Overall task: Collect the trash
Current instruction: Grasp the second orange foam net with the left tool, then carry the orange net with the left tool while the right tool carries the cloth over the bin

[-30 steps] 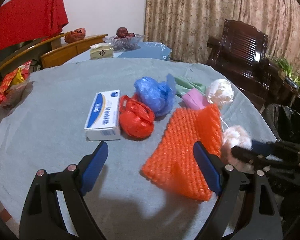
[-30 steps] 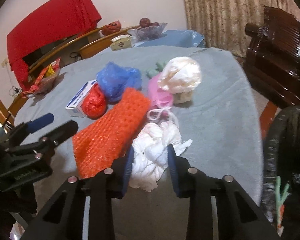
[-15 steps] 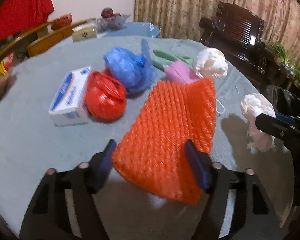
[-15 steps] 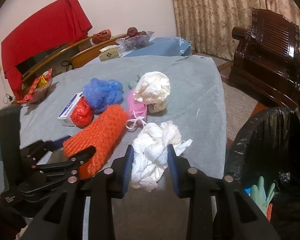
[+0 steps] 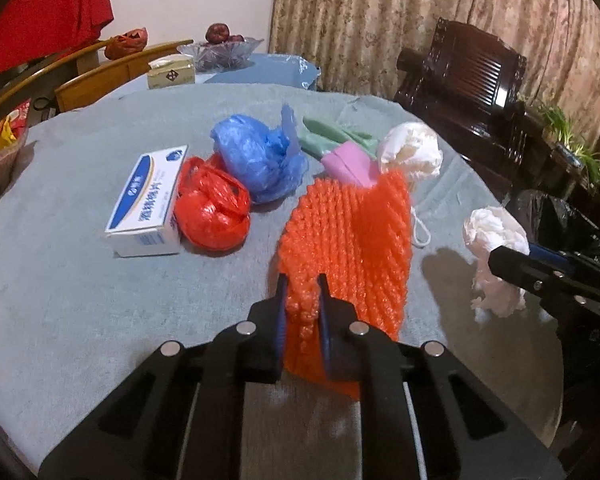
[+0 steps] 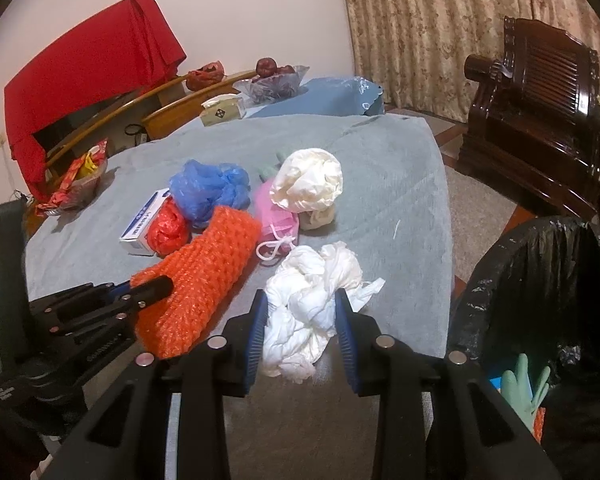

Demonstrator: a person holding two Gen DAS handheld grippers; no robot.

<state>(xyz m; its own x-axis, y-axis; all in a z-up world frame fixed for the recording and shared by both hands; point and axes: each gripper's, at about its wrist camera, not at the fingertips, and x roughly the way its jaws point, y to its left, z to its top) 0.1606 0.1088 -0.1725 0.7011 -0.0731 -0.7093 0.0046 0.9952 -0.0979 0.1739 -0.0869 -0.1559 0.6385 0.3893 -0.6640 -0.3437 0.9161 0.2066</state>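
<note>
My left gripper (image 5: pixel 303 286) is shut on the near edge of an orange bubble-wrap sheet (image 5: pixel 352 240) that lies on the grey table cloth (image 5: pixel 80 280); it also shows in the right wrist view (image 6: pixel 204 276). My right gripper (image 6: pixel 300 312) is shut on a crumpled white plastic bag (image 6: pixel 308 304), held above the table's right edge; it shows in the left wrist view (image 5: pixel 494 240) too. On the table lie a red bag (image 5: pixel 212 212), a blue bag (image 5: pixel 260 160), a white-blue box (image 5: pixel 148 204), a pink piece (image 5: pixel 350 162), a green glove (image 5: pixel 332 138) and a cream bag (image 5: pixel 412 150).
A bin lined with a black bag (image 6: pixel 540 280) stands at the right of the table, with a green glove (image 6: pixel 526 388) inside. A dark wooden chair (image 6: pixel 540 112) stands behind it. A snack basket (image 5: pixel 0 152) sits at the table's left edge.
My left gripper moved forward onto the orange bubble wrap and shut on its near edge. My right gripper carried the white bag up and to the right, toward the bin.
</note>
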